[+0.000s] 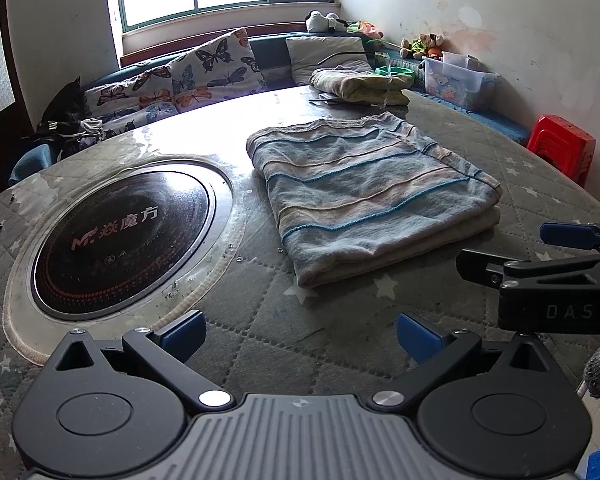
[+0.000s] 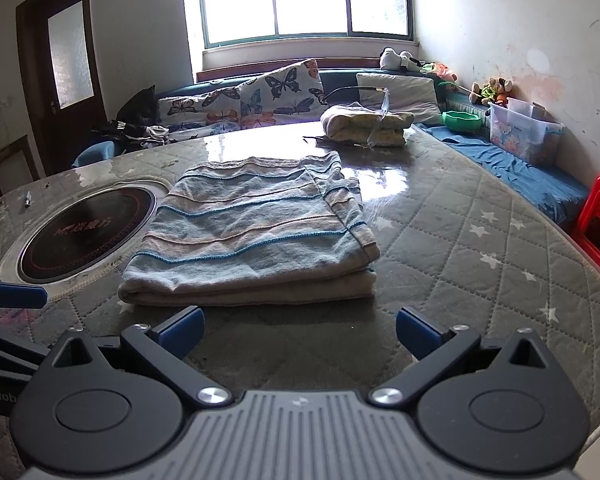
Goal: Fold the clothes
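We read "DAS" on right gripper [image 1: 500, 248] body, "en Rob" on left gripper [image 2: 16, 300] edge. Cooktop [image 1: 124, 240] shows "M" logo plus Chinese characters, red-orange. Towel [image 2: 252, 232]: folded, layered, blue and beige stripes, teal stitch lines, flat on quilted star-print table [image 2: 480, 248], just beside cooktop. We see left fingers [image 1: 182, 334] spread wide, gripping nothing; right fingers [image 2: 182, 330] likewise parted, empty, short of towel's near edge. Second folded cloth [image 2: 366, 124] at far side.

A lived-in home room, butterfly cushions [image 1: 204, 68] on a window bench, stuffed toys [image 1: 424, 45], hotpot table [image 2: 480, 248]
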The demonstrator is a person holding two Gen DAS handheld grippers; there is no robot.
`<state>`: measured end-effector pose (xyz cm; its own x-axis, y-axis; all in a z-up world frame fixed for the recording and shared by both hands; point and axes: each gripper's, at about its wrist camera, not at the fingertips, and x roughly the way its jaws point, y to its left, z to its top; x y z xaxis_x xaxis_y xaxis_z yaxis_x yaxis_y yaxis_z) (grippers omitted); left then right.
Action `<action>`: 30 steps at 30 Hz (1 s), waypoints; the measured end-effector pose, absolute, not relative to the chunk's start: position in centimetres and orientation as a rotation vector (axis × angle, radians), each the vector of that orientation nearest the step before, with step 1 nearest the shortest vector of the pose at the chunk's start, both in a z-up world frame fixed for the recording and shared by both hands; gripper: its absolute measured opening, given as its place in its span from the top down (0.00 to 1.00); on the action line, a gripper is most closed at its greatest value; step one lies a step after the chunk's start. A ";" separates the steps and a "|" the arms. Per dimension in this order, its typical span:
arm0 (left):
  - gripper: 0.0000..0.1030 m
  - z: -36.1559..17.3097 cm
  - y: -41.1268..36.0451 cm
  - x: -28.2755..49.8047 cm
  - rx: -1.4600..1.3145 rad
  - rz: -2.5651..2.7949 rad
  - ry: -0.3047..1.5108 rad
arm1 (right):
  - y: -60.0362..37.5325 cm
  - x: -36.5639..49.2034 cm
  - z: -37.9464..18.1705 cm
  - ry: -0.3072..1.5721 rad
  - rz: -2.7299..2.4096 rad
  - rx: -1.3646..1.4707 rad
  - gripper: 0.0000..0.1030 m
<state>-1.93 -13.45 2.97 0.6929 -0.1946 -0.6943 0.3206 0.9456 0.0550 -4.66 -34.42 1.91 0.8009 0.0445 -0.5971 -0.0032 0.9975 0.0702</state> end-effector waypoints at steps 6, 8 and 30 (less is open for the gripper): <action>0.00 3.2 -13.6 -2.1 0.185 -0.284 0.749 | -34.5 -4.7 2.0 0.640 0.026 0.074 0.00; 0.00 3.2 -13.7 -2.1 0.189 -0.282 0.748 | -34.5 -4.8 2.0 0.641 0.027 0.077 0.00; 0.00 3.7 -14.2 -2.3 0.204 -0.273 0.732 | -34.7 -4.8 2.2 0.634 0.026 0.093 0.00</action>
<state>-2.33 -14.24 3.69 0.7110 -0.1733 -0.6815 0.3147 0.9451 0.0879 -4.78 -34.67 2.16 0.8055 0.0528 -0.5902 0.0042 0.9955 0.0948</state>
